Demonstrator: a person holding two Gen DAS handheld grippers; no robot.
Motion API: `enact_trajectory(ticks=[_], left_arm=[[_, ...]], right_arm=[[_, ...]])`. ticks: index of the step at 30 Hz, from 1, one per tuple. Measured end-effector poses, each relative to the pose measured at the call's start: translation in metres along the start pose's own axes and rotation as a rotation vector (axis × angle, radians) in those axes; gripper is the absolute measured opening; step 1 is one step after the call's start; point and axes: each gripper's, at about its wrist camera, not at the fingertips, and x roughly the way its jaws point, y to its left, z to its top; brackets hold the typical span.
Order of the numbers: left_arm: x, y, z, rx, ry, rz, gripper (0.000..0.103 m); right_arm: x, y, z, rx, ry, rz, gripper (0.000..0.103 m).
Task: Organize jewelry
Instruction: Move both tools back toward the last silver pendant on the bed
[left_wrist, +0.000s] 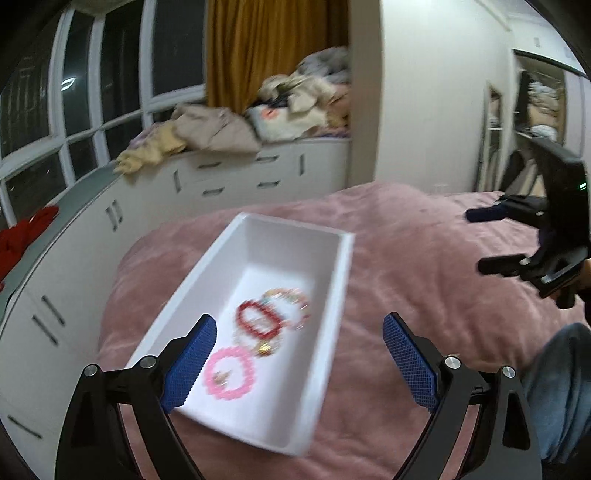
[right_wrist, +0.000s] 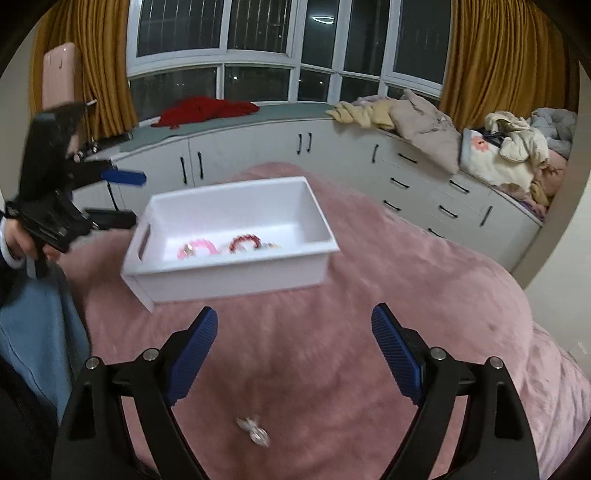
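Several bracelets (left_wrist: 255, 332) already lay in the white box (left_wrist: 192, 291) on the pink blanket (right_wrist: 406, 295); one small clear piece (right_wrist: 255, 432) remained outside. The left gripper (left_wrist: 299, 354) and right gripper (right_wrist: 295, 350) stood open, empty.

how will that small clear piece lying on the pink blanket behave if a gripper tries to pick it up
The small clear piece looks tiny and glossy, so it may slip between the wide blue pads. It probably weighs little. The plush pink blanket could let it sink when pressed.
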Motion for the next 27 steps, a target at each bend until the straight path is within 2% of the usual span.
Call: enact_trajectory(ticks=[4,9,13,16,18,21,24,27], left_arm=[[0.0,-0.027,0.003,0.02,-0.035,-0.061,0.094],[0.008,-0.064,-0.004,0.072,-0.06,-0.134,0.095],[0.023,-0.096,-0.019,0.145,-0.062,-0.189,0.095],[0.038,-0.113,-0.032,0.183,-0.052,-0.247,0.095],[0.051,-0.123,-0.041,0.217,-0.034,-0.266,0.095],[0.075,-0.137,-0.057,0.267,0.036,-0.302,0.094],[0.096,-0.145,-0.071,0.308,0.099,-0.327,0.084],[0.116,-0.153,-0.081,0.356,0.143,-0.325,0.082]], right_arm=[[-0.011,-0.001,-0.017,-0.024,0.003,-0.009,0.084],[-0.014,0.01,-0.039,-0.136,-0.002,0.014,0.083],[-0.006,0.02,-0.059,-0.209,0.018,0.053,0.076],[0.013,0.026,-0.076,-0.245,0.084,0.076,0.068],[0.026,0.029,-0.087,-0.261,0.126,0.087,0.06],[0.048,0.028,-0.107,-0.264,0.193,0.107,0.045],[0.069,0.025,-0.125,-0.23,0.272,0.154,0.043],[0.082,0.03,-0.136,-0.276,0.324,0.183,0.04]])
